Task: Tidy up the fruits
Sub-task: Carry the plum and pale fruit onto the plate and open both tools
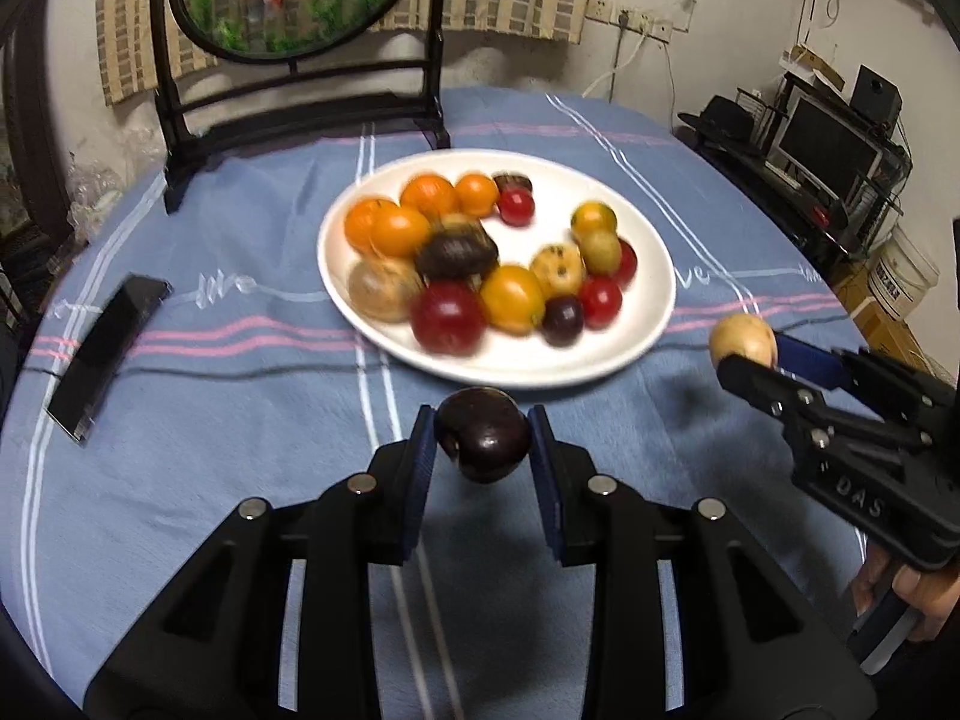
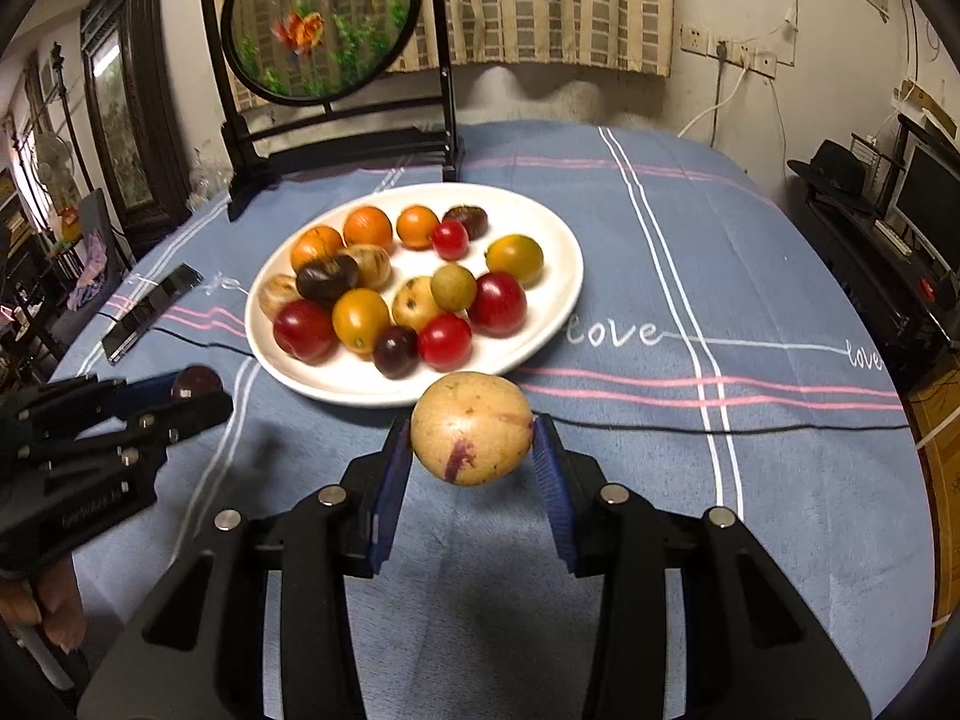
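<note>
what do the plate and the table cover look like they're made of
Plate: probably glazed ceramic, though melamine is possible; white, smooth, with a soft sheen on the rim.
Table cover: woven fabric, matte blue, slightly fuzzy, with striped lines, stitched "love" lettering and soft wrinkles.

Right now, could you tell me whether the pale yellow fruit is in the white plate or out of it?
Out. The pale yellow fruit is clamped between the right gripper pads, in front of the white plate, above the blue cloth.
</note>
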